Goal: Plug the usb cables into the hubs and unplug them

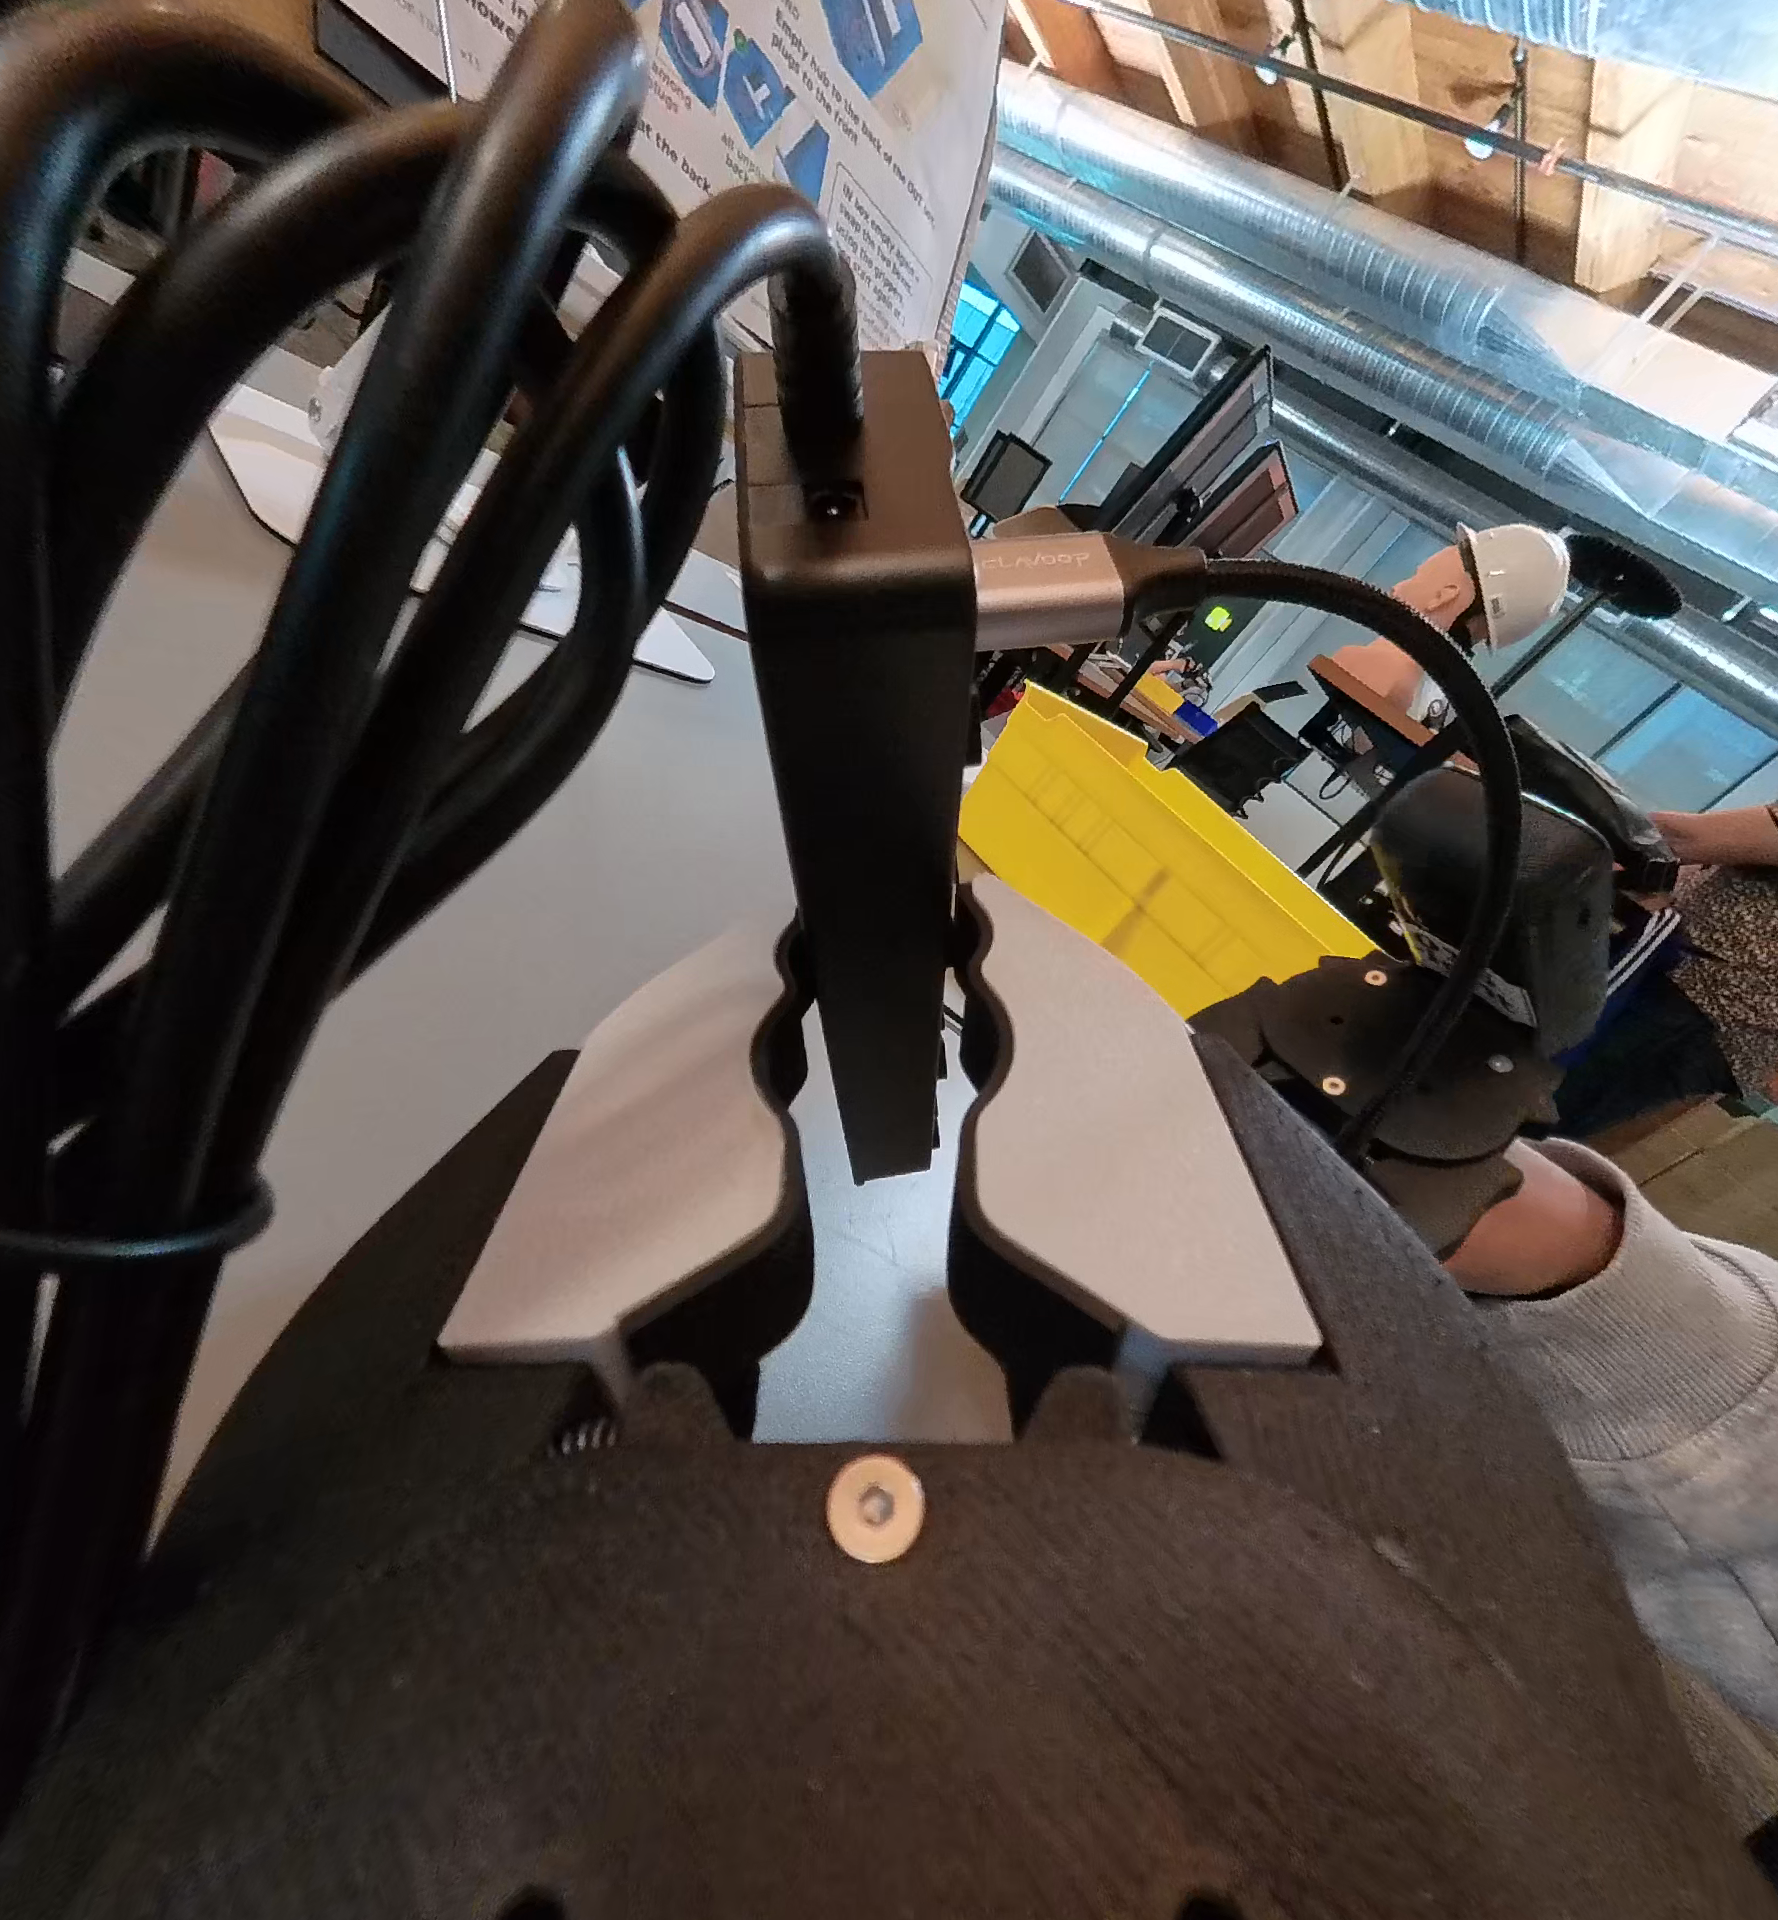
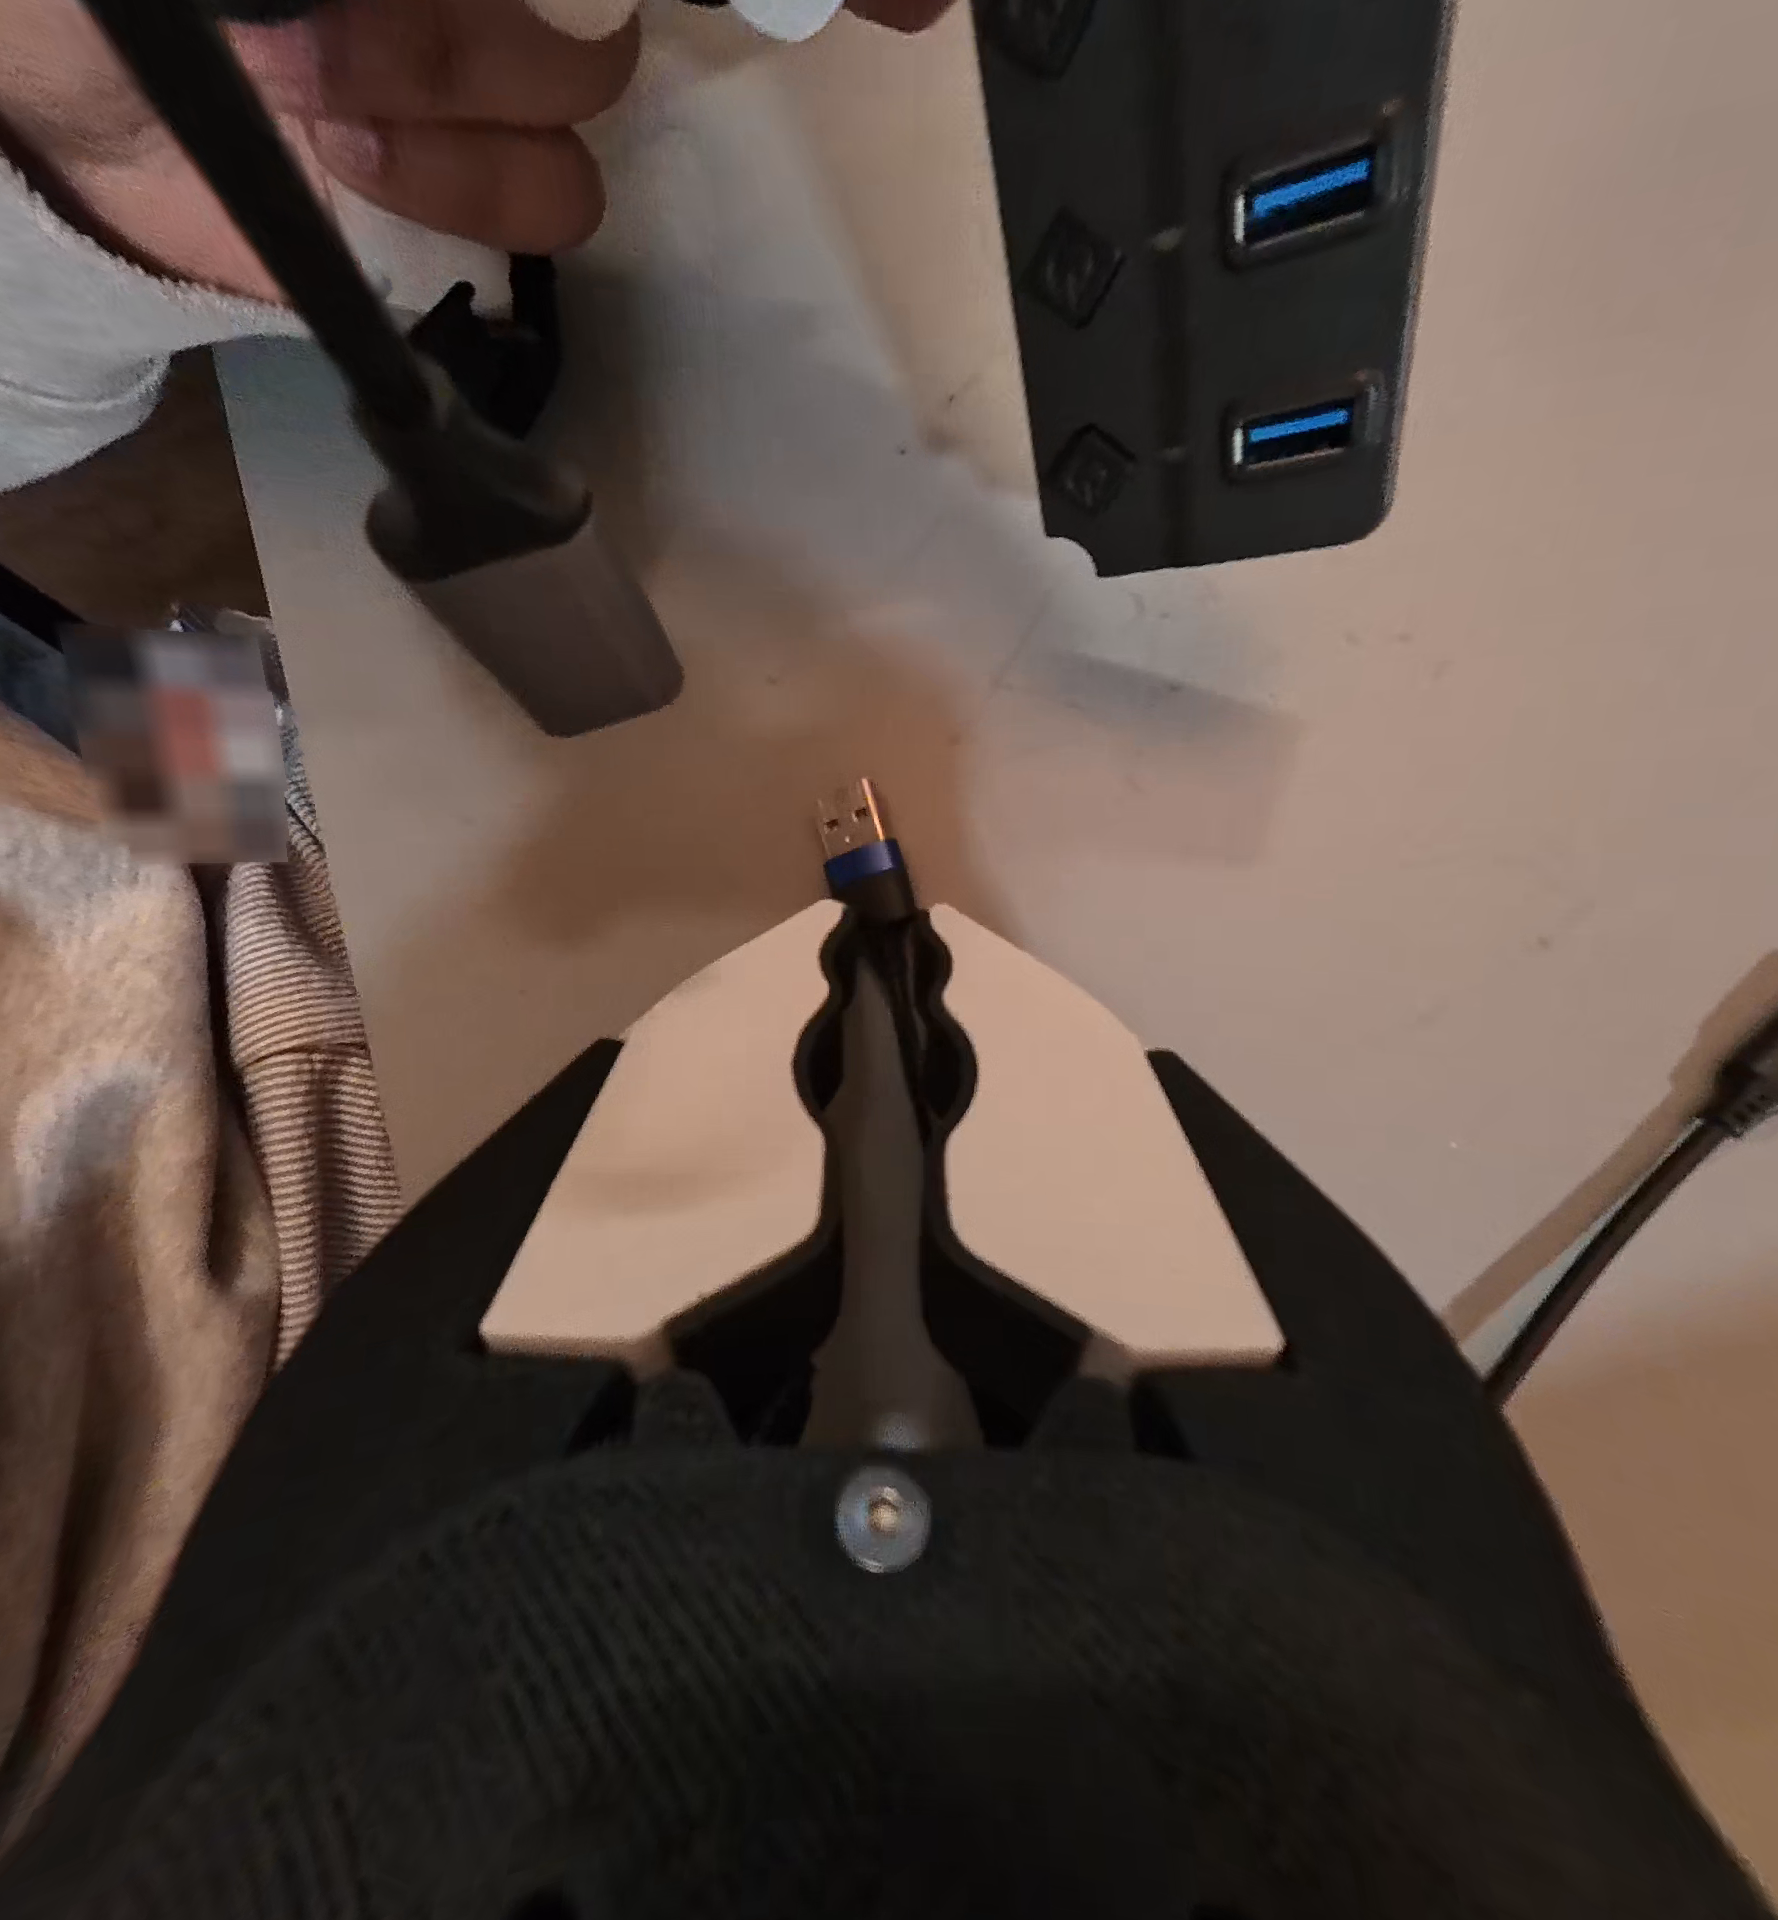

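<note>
Left hand-held gripper clamps black hub upright above counter. Right hand-held gripper pinches blue-collared USB plug, well short of blue ports. Risk: tilted plug jams at port lip; shallow pinch slips.

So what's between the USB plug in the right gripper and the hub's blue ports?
Nothing. In the right wrist view the stretch from the plug to the hub shows only bare table; a grey connector hangs off to the left.
</note>
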A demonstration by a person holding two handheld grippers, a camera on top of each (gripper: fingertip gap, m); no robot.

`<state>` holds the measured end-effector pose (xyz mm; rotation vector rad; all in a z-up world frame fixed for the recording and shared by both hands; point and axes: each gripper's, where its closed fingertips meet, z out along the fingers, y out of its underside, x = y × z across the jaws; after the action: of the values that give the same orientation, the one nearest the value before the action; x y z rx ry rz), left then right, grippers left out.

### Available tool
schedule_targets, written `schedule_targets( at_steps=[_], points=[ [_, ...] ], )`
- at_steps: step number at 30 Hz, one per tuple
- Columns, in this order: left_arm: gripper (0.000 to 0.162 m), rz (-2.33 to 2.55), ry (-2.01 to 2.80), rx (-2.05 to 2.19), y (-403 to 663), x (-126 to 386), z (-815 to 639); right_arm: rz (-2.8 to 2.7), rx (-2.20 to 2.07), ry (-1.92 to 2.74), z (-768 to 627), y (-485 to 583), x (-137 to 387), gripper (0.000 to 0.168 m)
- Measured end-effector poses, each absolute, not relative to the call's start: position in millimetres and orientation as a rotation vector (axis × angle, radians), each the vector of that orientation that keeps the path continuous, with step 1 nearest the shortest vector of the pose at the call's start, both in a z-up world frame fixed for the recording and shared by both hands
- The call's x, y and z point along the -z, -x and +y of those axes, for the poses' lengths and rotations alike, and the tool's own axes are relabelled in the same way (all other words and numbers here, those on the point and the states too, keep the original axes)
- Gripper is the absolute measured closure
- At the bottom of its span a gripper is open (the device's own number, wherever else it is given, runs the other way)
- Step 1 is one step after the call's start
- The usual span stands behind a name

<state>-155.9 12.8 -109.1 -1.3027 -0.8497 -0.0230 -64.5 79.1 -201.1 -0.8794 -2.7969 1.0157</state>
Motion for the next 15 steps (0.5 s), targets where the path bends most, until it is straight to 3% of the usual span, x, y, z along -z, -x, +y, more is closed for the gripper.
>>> schedule_targets(
  at_steps=[15],
  points=[
    [0.134, -0.844, 1.306, 0.013, 155.0, 108.4, 13.0, -2.782, -0.923, 0.82, 79.8, 65.0, 199.9, 0.164]
  ],
)
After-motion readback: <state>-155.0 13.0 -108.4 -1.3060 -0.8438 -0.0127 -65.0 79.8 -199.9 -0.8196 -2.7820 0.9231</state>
